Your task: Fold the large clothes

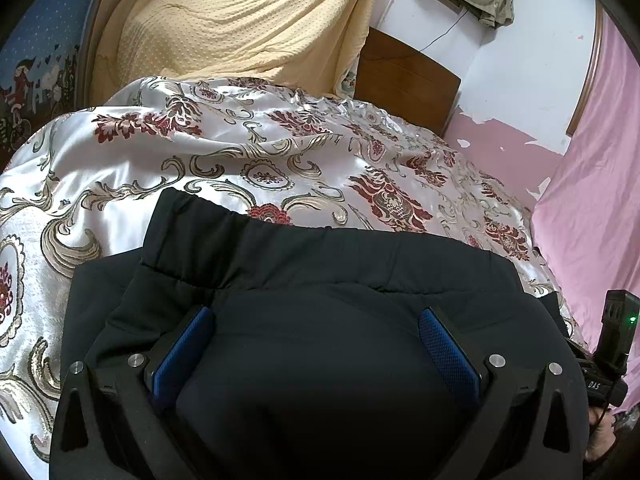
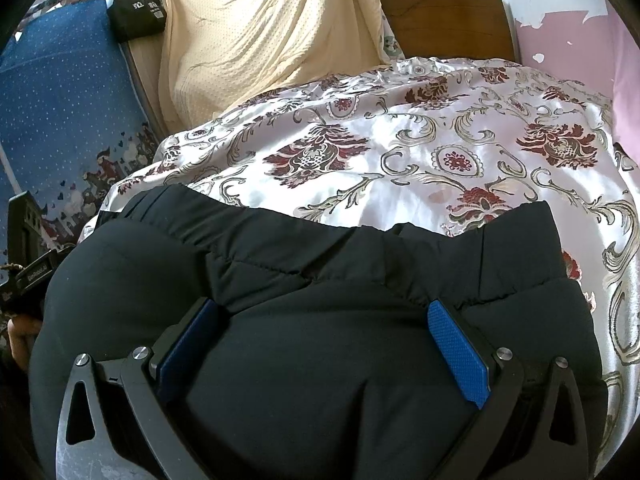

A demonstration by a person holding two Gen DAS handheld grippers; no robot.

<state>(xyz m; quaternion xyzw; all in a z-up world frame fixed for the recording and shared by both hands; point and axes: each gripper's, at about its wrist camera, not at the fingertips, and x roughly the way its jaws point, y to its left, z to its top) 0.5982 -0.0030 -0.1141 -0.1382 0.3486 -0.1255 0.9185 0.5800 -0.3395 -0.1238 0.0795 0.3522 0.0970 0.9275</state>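
Floral satin bedspread [image 1: 280, 152] covers the bed, with a cream blanket [image 2: 256, 28] and headboard [image 1: 404, 76] behind. On it lies the black padded jacket [image 1: 320, 280], bunched between both grippers' parted jaws: left gripper [image 1: 316, 320], right gripper [image 2: 324, 312]. Mid-fold, likely; next, close and carry the edge over.

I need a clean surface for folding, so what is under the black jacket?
The black jacket lies on a shiny floral bedspread, which shows along its far edge and both sides. Whatever lies directly beneath the jacket is covered, as is the bed under the spread.
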